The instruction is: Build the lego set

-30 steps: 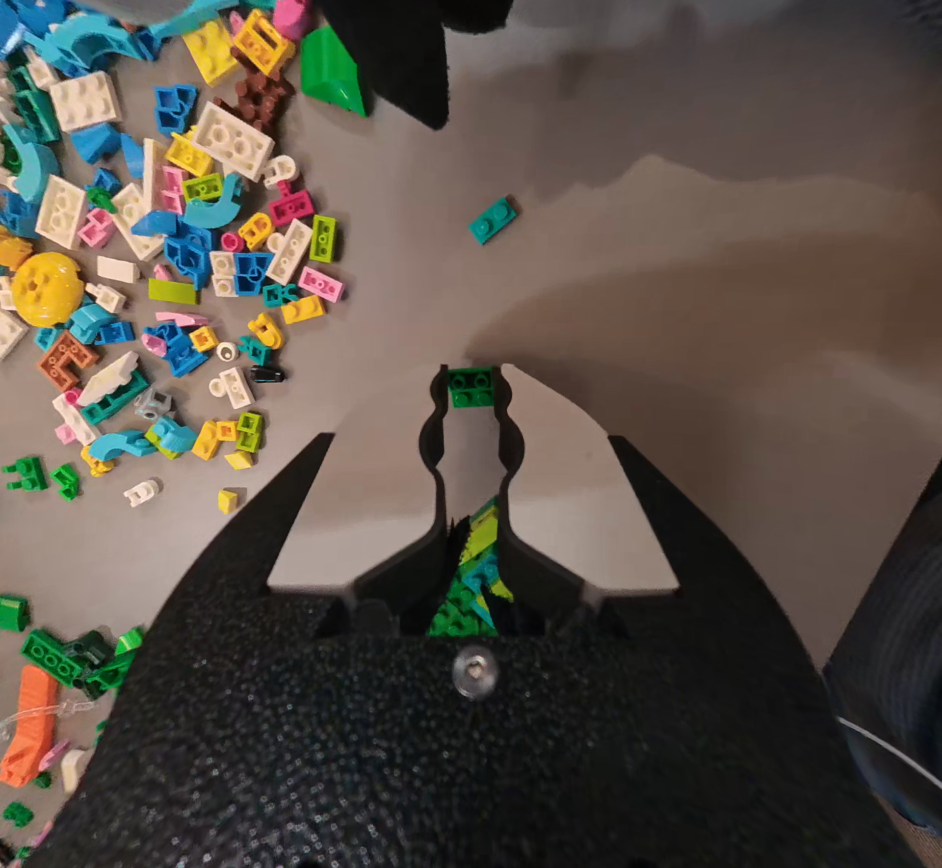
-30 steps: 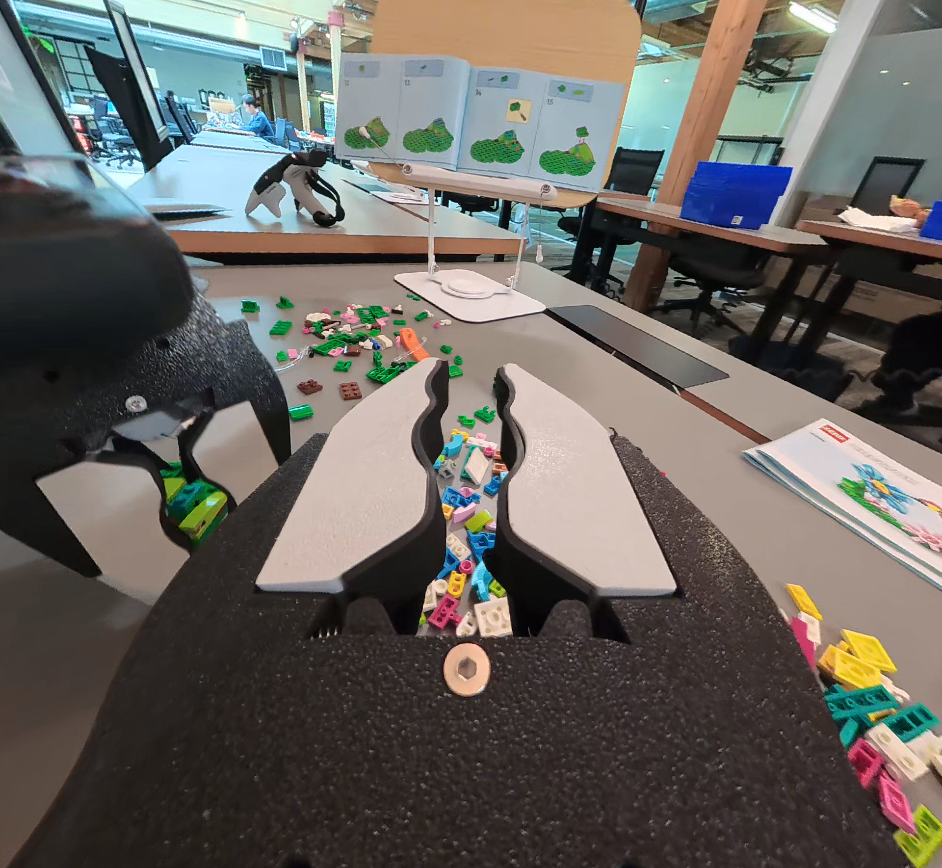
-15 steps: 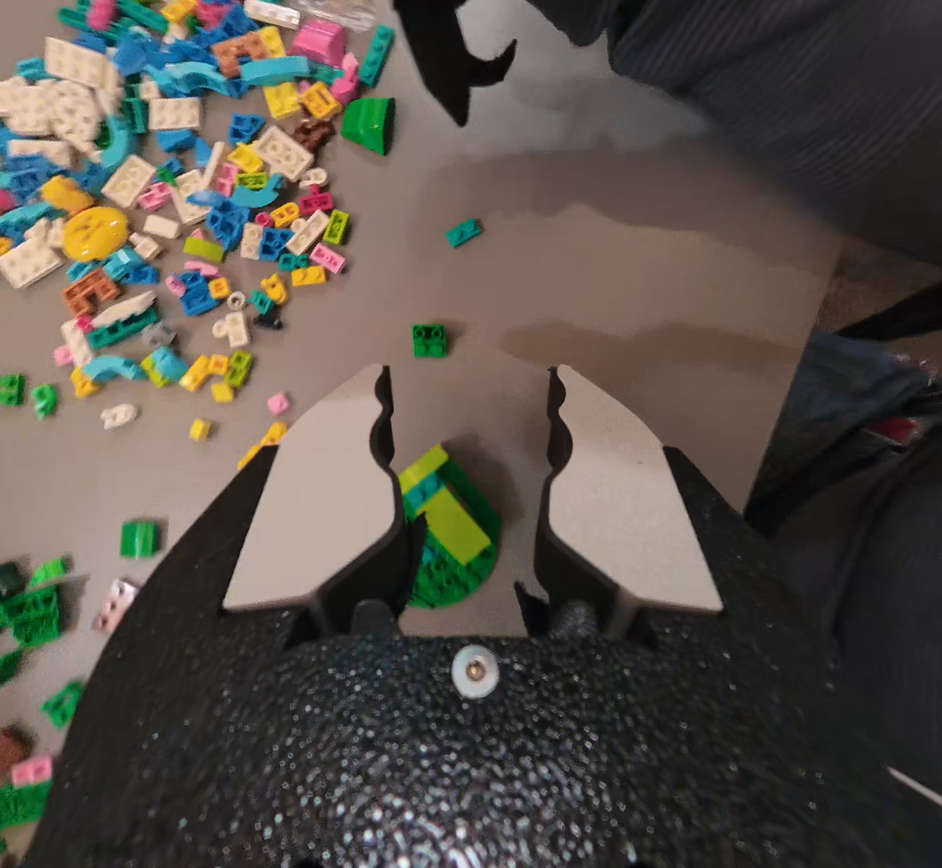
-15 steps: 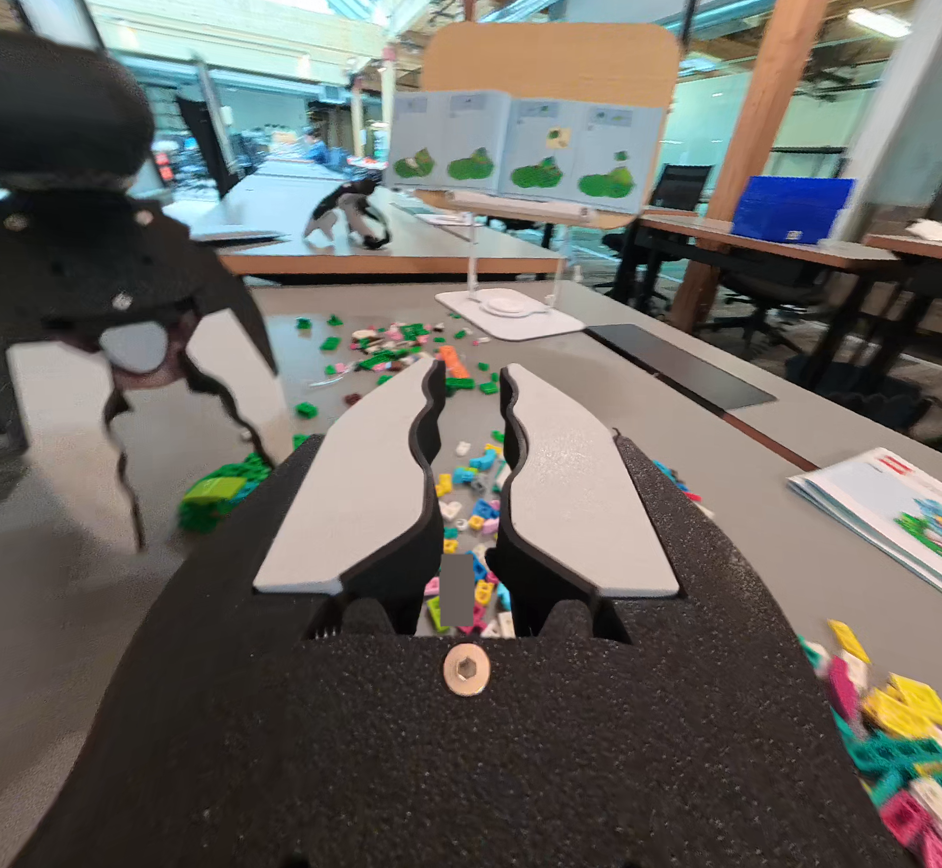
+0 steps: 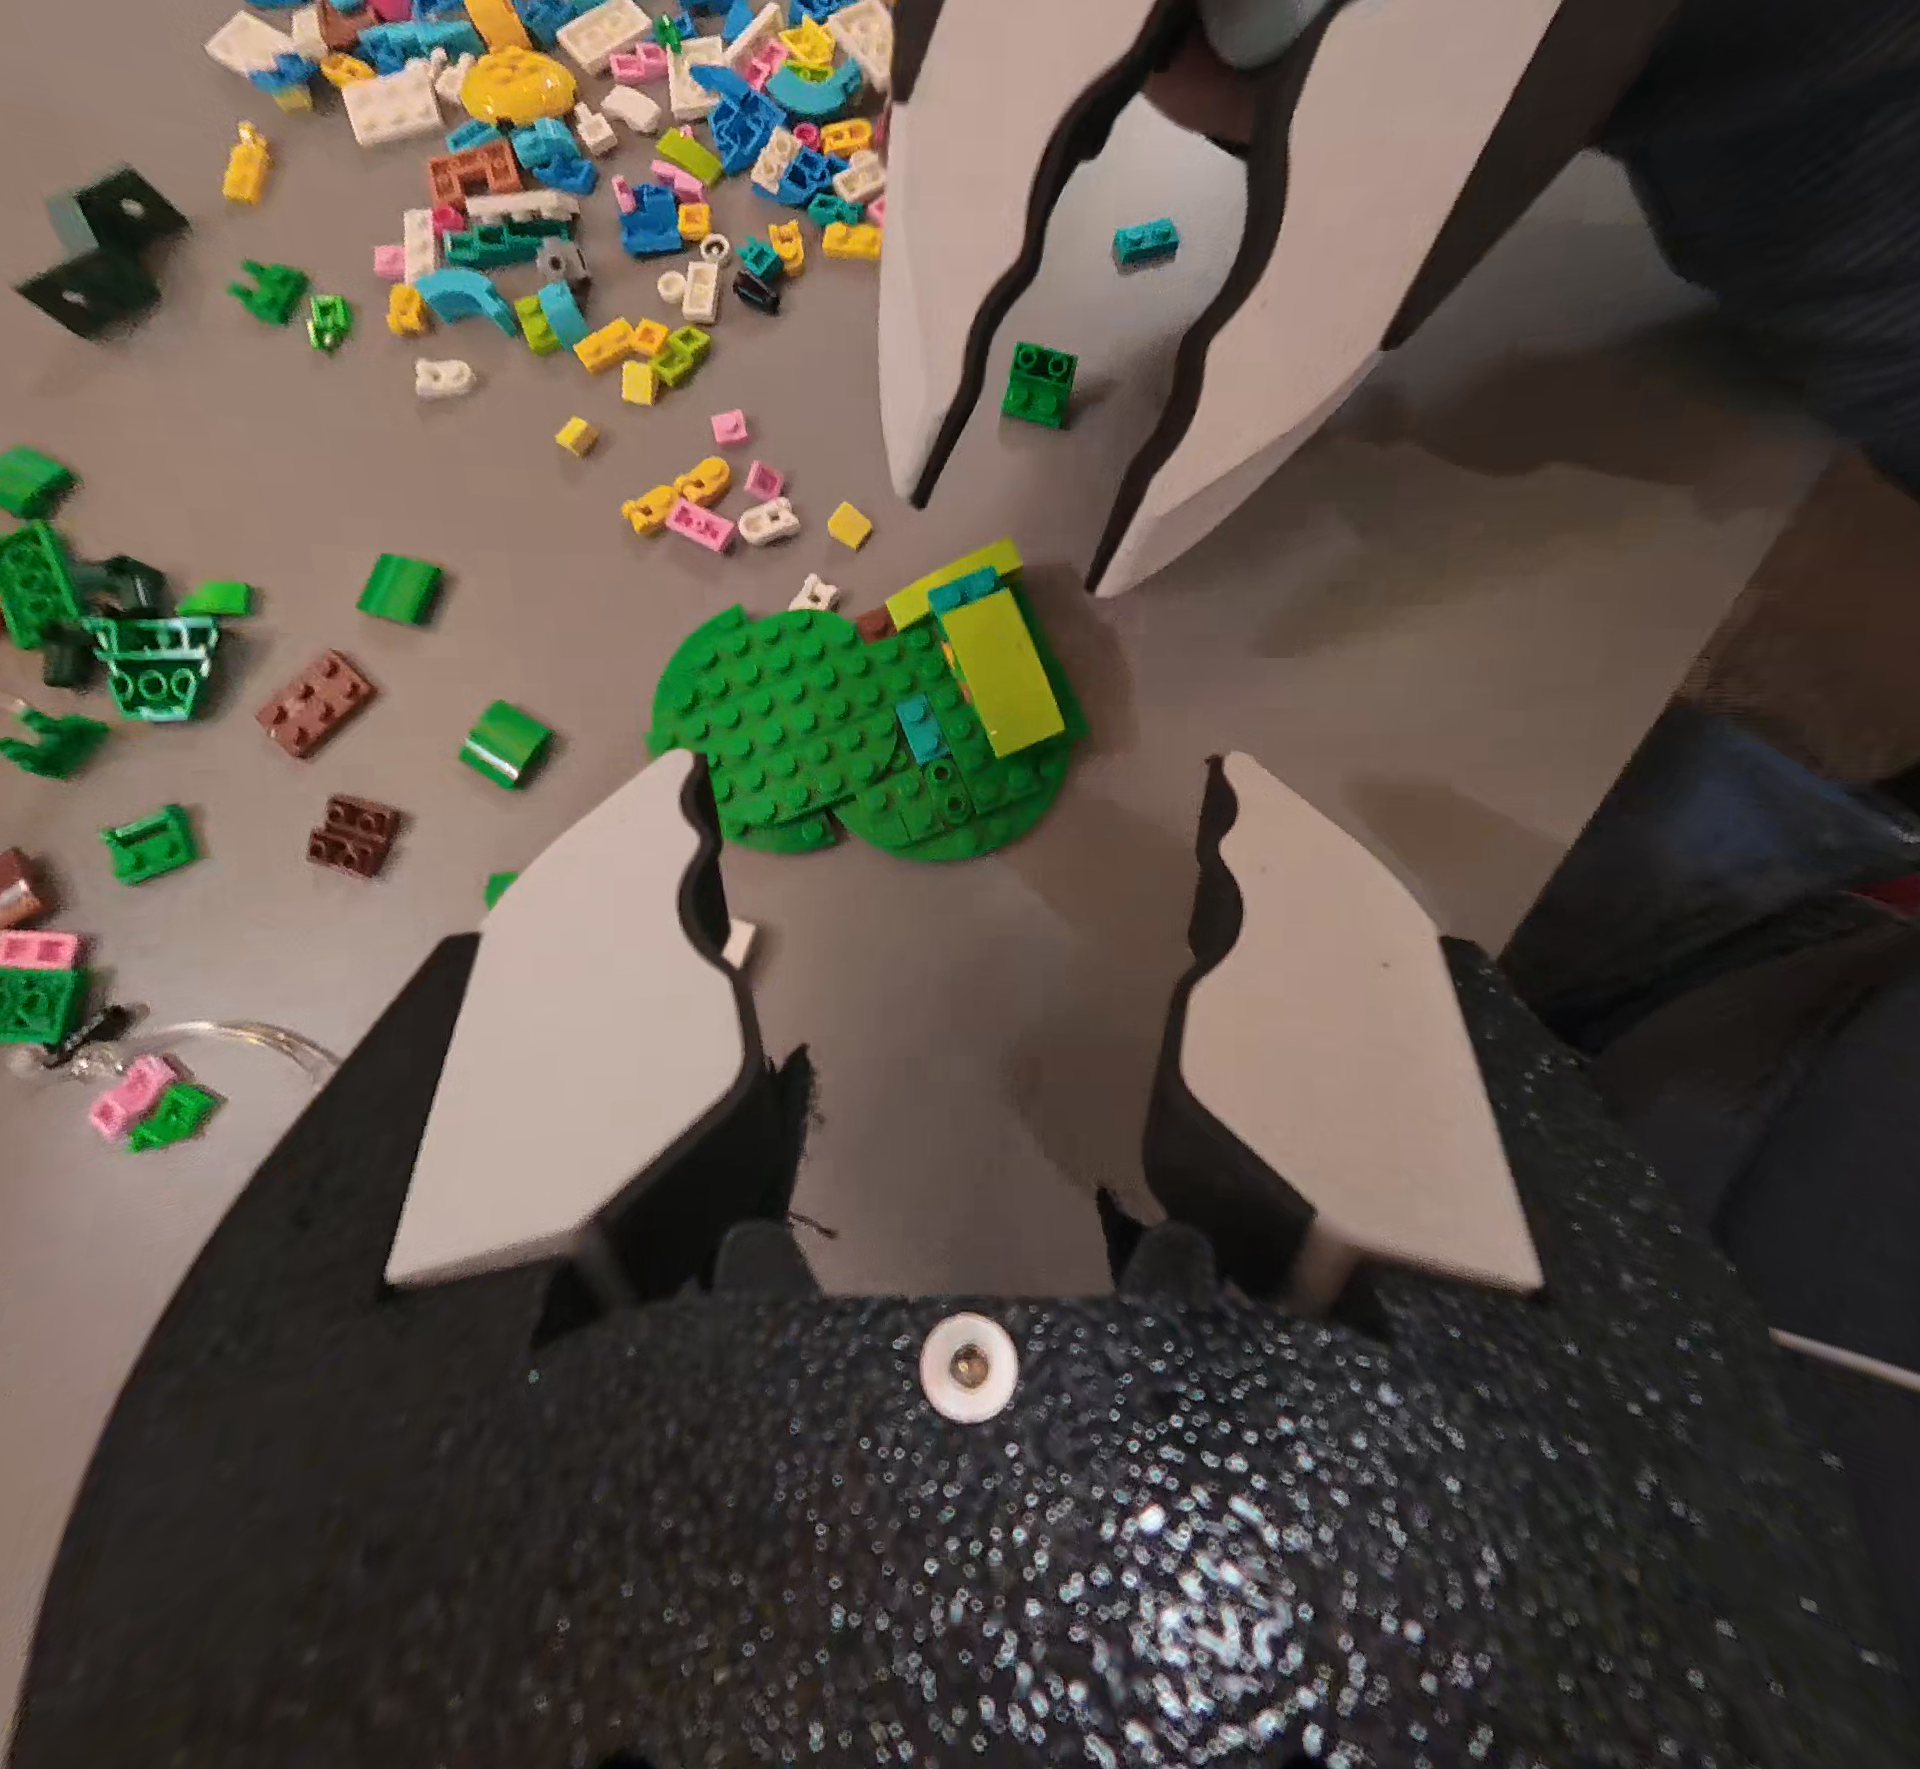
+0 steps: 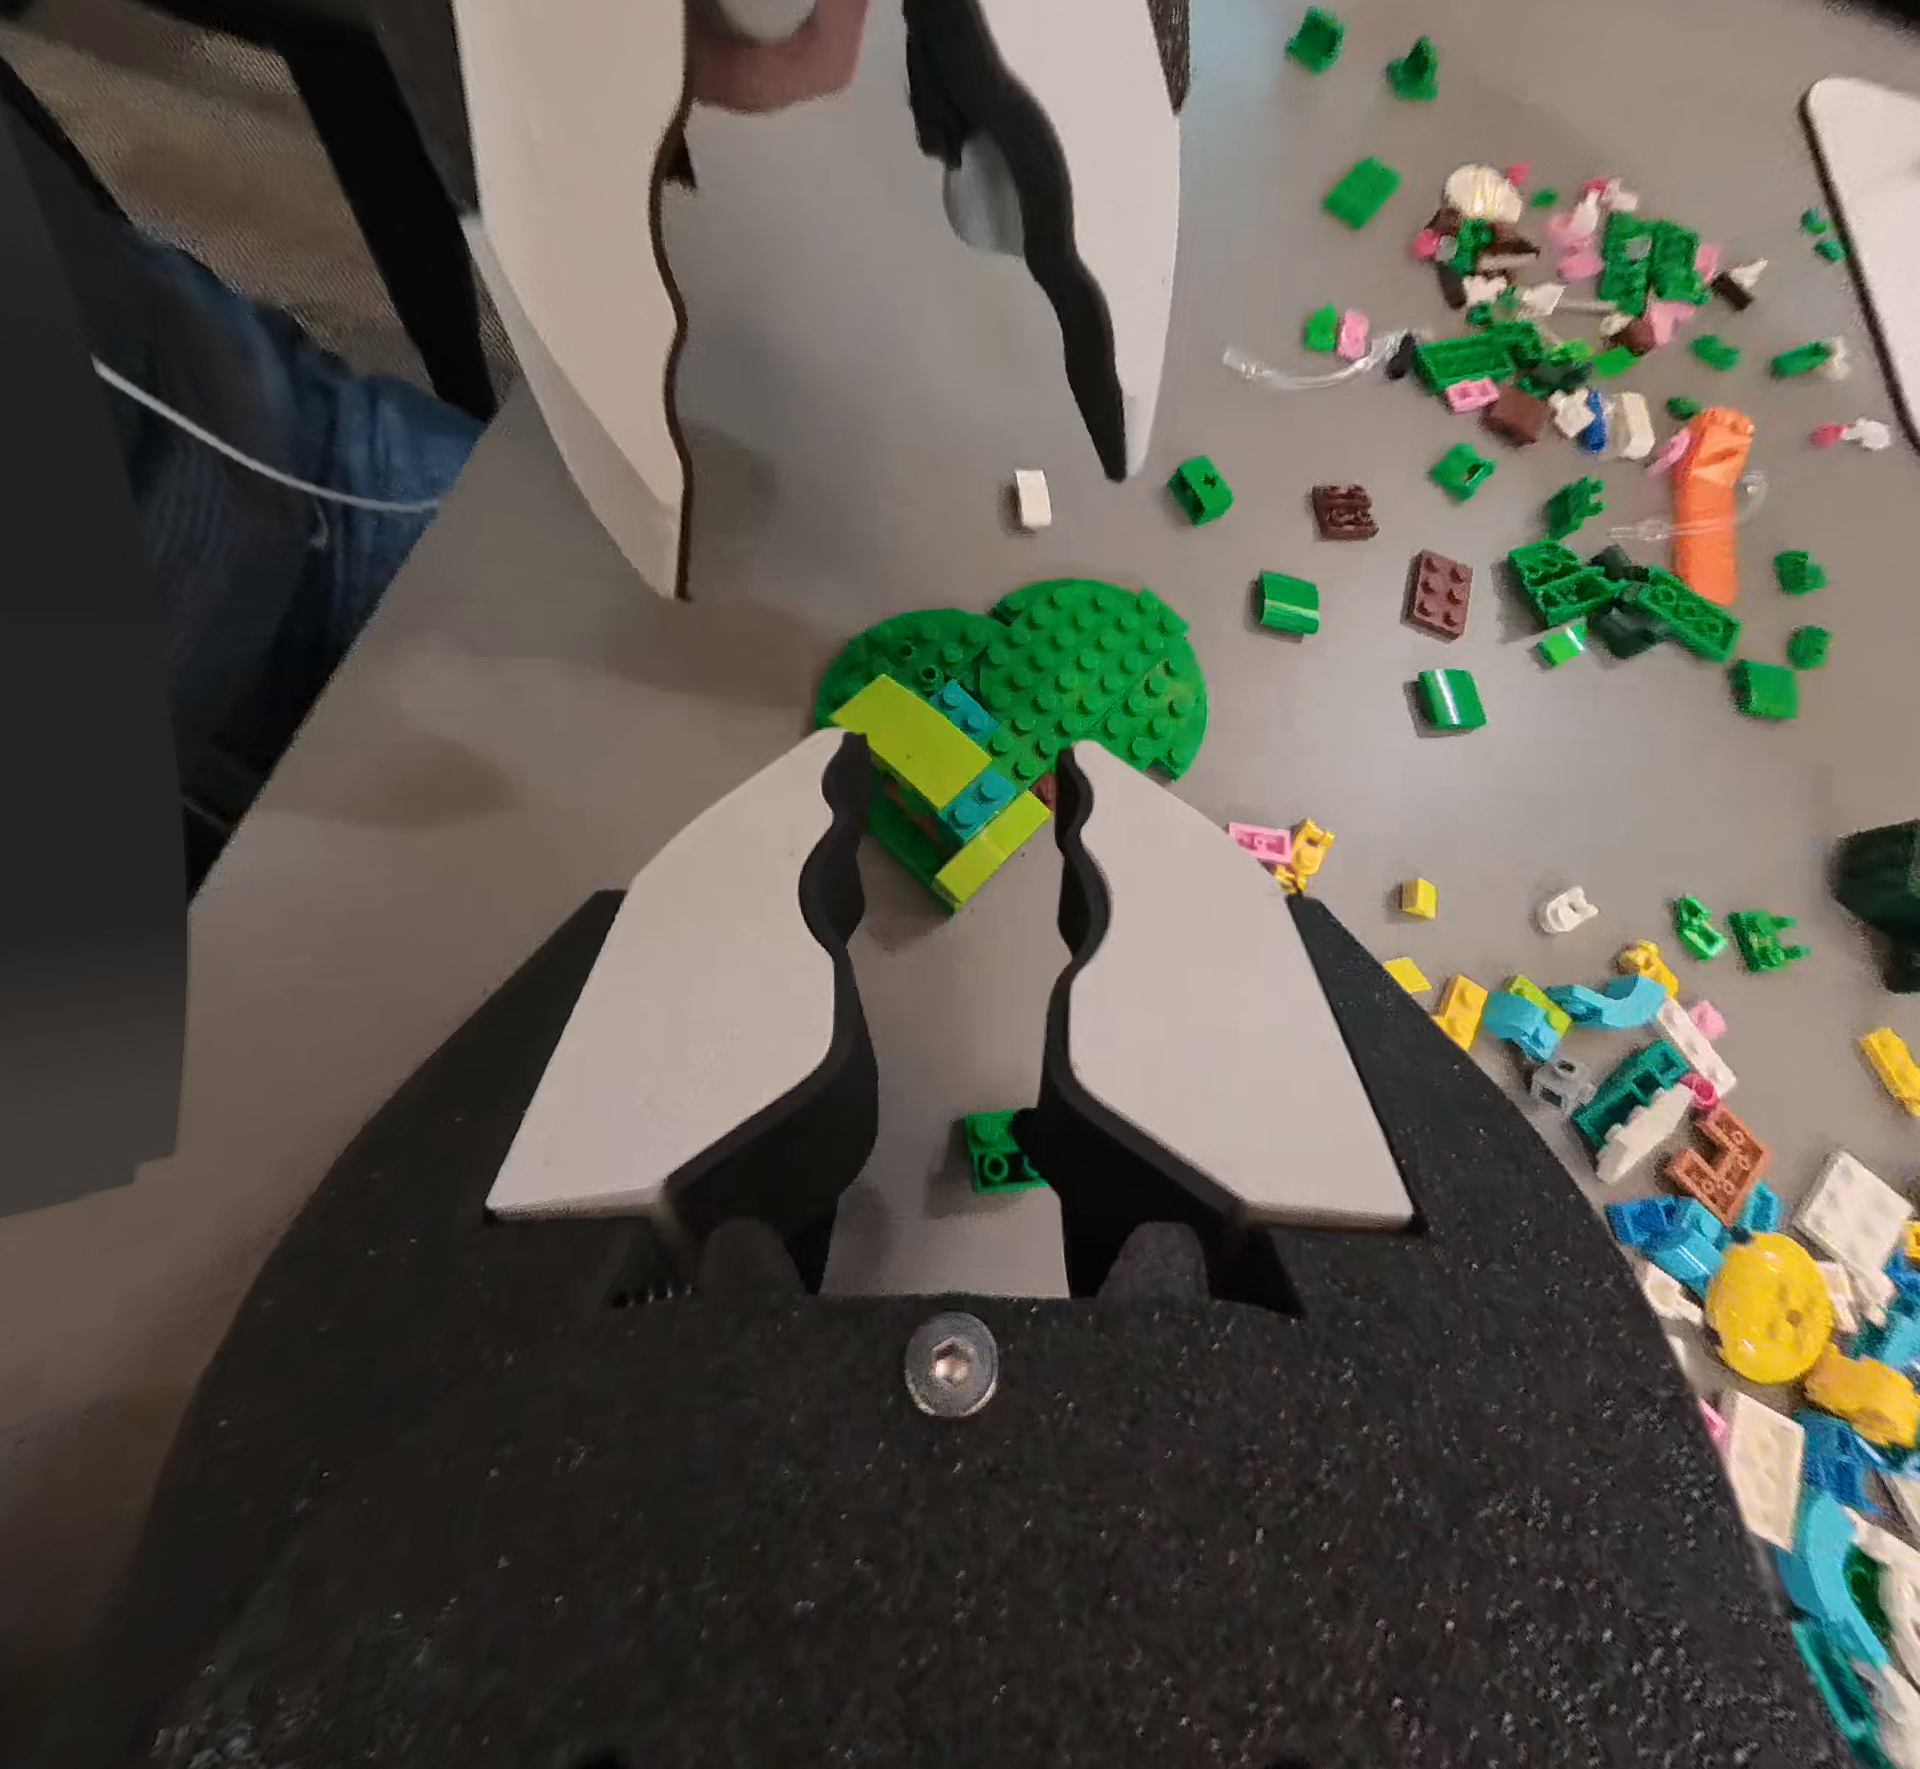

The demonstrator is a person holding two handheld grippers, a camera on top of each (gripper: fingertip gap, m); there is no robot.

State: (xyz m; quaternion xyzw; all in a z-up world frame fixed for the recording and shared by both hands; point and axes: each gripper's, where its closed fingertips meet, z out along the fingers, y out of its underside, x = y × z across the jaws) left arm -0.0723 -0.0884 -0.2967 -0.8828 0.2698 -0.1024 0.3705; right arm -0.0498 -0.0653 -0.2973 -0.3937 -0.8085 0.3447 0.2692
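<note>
The green lego build (image 5: pixel 831 732) is two joined round studded plates with lime and teal pieces stacked at one end. It lies flat on the grey table (image 5: pixel 1299 680). My left gripper (image 5: pixel 951 774) is open and empty, with its tips just short of the build. My right gripper (image 6: pixel 954 748) is open and points down at the build's lime end (image 6: pixel 914 743) from the far side; its tips stand either side of the lime pieces, apart from them. It also shows in the left wrist view (image 5: pixel 1008 540). A small green brick (image 5: pixel 1039 384) lies under it.
A pile of mixed coloured bricks (image 5: pixel 623 57) lies far left, with a yellow round piece (image 5: pixel 516 86). Green bricks (image 5: pixel 104 639) and brown bricks (image 5: pixel 315 703) lie scattered at left. An orange piece (image 6: pixel 1709 514) lies beyond. The table edge and a person's legs (image 6: pixel 291 431) are close by. Across from one pair of fingers to the other is roughly 4 cm. Between my right fingertips and the small green brick (image 5: pixel 1039 384) there is roughly 8 cm. Seen from the right wrist view (image 6: pixel 1010 1145) as well.
My left gripper opened, let the green build down on the table and drew back. My right gripper swung from facing across the room down over the build, and its fingers spread.
</note>
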